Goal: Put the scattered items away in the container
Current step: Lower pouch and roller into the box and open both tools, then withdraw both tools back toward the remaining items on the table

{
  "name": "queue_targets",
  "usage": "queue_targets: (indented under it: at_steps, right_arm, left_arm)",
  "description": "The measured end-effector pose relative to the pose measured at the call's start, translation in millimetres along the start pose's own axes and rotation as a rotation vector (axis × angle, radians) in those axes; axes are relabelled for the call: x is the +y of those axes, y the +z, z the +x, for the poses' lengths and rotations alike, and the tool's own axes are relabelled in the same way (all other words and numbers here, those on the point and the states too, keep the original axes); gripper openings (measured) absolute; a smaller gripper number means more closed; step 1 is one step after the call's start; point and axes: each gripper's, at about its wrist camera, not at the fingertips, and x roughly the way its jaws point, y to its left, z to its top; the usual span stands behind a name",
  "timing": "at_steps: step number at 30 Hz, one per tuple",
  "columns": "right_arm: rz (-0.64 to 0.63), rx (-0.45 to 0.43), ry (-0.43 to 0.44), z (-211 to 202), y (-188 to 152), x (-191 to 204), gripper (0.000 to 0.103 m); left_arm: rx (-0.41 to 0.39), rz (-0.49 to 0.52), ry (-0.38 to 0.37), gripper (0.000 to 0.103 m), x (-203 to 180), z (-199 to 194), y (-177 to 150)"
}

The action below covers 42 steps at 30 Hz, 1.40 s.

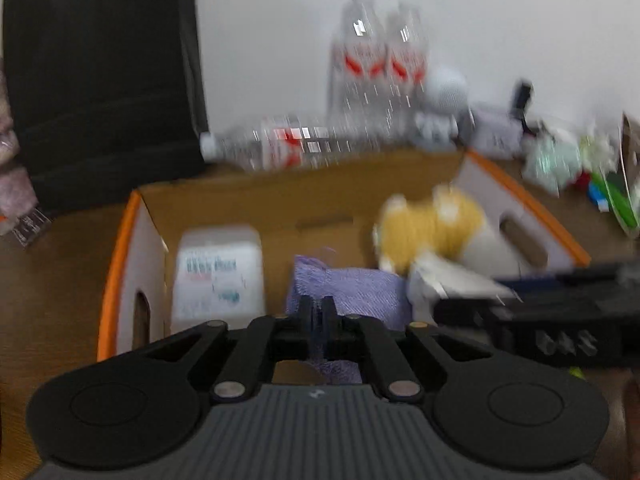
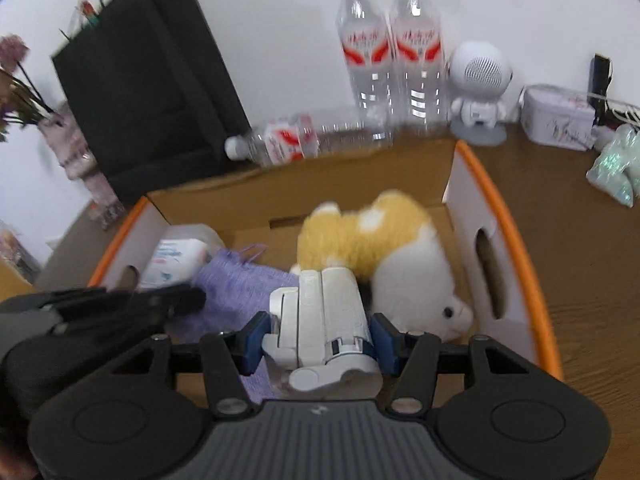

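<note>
R tool (image 2: 318,344) clamps white gadget (image 2: 324,320), long axis fwd, over box (image 2: 504,208).

The cardboard box (image 2: 516,216) is brown inside, white outside, with orange edges. In it lie a yellow-and-white plush toy (image 2: 384,240), a lilac knitted cloth (image 2: 240,284) and a white pack (image 2: 172,260) with blue print. The far bottles (image 2: 392,52) are clear with red-and-white labels.
</note>
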Motion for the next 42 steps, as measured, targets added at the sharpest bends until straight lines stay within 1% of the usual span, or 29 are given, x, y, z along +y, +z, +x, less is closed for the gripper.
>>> queue_targets:
  at_steps: [1,2,3,4,5,7,8,9,10,11,13,14,16,18,20,23,24,26,27,29,31,32,34,36,37,38,40,41,42]
  right_arm:
    - [0.012,0.013,-0.01,5.7,0.1,1.4,0.054]
    - [0.023,0.027,-0.022,10.1,0.6,2.3,0.055]
    - [0.023,0.034,-0.027,12.3,1.3,3.5,0.055]
    - [0.019,0.027,-0.025,11.5,1.6,3.9,0.057]
    - [0.023,0.015,-0.024,8.3,2.7,3.1,0.064]
    - [0.029,-0.001,-0.024,-0.6,8.2,0.5,0.071]
    - [0.023,-0.002,-0.027,-5.1,10.3,0.2,0.074]
    - [0.01,0.006,-0.033,-8.1,12.2,0.5,0.074]
    - [-0.013,0.027,-0.043,-10.5,13.9,1.3,0.079]
    - [-0.041,0.049,-0.052,-13.3,15.9,1.3,0.082]
    - [-0.096,0.08,-0.076,-20.0,20.6,-1.4,0.083]
    - [-0.104,0.1,-0.086,-23.3,22.9,-5.3,0.083]
    - [-0.08,0.146,-0.088,-29.4,28.5,-14.1,0.083]
    - [-0.06,0.165,-0.08,-37.8,31.3,-19.1,0.084]
    - [-0.062,0.164,-0.076,-47.9,29.8,-18.4,0.084]
    - [-0.085,0.136,-0.067,-64.3,23.9,-13.3,0.084]
    - [-0.103,0.114,-0.07,-70.8,21.3,-10.2,0.084]
    - [-0.144,0.062,-0.083,-86.3,13.5,-2.4,0.084]
    - [-0.163,0.021,-0.08,-96.5,8.4,2.4,0.084]
    - [-0.189,-0.083,-0.061,-119.9,-5.3,10.8,0.085]
    - [-0.211,-0.18,-0.03,-140.6,-21.7,16.5,0.088]
    - [-0.225,-0.23,-0.015,-150.0,-31.2,18.6,0.089]
    - [-0.262,-0.314,-0.021,-164.7,-50.7,22.9,0.09]
    - [-0.276,-0.38,-0.047,-174.0,-70.5,24.2,0.094]
    - [-0.276,-0.413,-0.053,-177.8,-82.9,23.6,0.099]
    - [-0.274,-0.454,-0.048,-180.9,-98.6,21.7,0.103]
    - [-0.28,-0.536,-0.017,-184.6,-133.8,13.8,0.103]
    - [-0.296,-0.55,0.002,-184.0,-150.6,9.9,0.103]
    - [-0.31,-0.541,0.014,-181.6,-166.4,6.3,0.103]
  left_arm:
    - [0.022,0.015,0.029,0.017,1.7,1.1,-1.9]
    - [0.039,0.021,0.034,0.032,4.8,1.3,-3.6]
    - [0.046,0.021,0.021,0.044,10.1,-1.7,-6.6]
    - [0.039,0.016,0.015,0.068,14.0,-6.2,-7.9]
    - [0.02,0.01,0.015,0.081,16.7,-11.9,-8.3]
    - [-0.006,0.013,0.005,0.083,20.1,-24.6,-6.3]
    - [-0.002,0.01,0.003,0.085,20.7,-28.2,-3.2]
    - [0.011,0.005,0.01,0.095,21.1,-30.8,-0.3]
    - [0.029,-0.005,0.033,0.102,21.5,-32.7,2.1]
    - [0.05,-0.017,0.06,0.102,21.1,-33.0,4.5]
    - [0.114,-0.055,0.088,0.102,24.0,-32.9,7.0]
    - [0.141,-0.081,0.083,0.102,26.9,-33.5,7.8]
    - [0.182,-0.142,0.066,0.103,32.6,-35.9,8.2]
    - [0.216,-0.172,0.069,0.103,35.3,-39.0,8.2]
    - [0.219,-0.177,0.085,0.103,33.7,-45.3,8.5]
    - [0.189,-0.172,0.099,0.103,28.2,-63.6,8.2]
    - [0.175,-0.172,0.115,0.103,25.7,-70.6,7.8]
    - [0.122,-0.168,0.146,0.103,20.6,-88.1,5.3]
    - [0.08,-0.164,0.163,0.103,17.3,-98.9,2.8]
    - [-0.029,-0.155,0.186,0.103,9.1,-123.9,-7.8]
    - [-0.148,-0.147,0.187,0.103,-1.6,-147.3,-28.0]
    - [-0.184,-0.14,0.187,0.103,-7.0,-154.9,-37.3]
    - [-0.23,-0.121,0.186,0.103,-18.2,-167.0,-56.6]
    - [-0.263,-0.126,0.202,0.103,-26.8,-177.5,-77.4]
    - [-0.285,-0.133,0.207,0.103,-30.4,-183.0,-89.8]
    - [-0.306,-0.139,0.208,0.103,-33.6,-187.4,-101.9]
    - [-0.35,-0.152,0.196,0.103,-38.4,-193.6,-130.5]
    - [-0.365,-0.163,0.183,0.103,-40.2,-194.8,-146.6]
    - [-0.374,-0.174,0.167,0.103,-41.6,-195.5,-160.8]
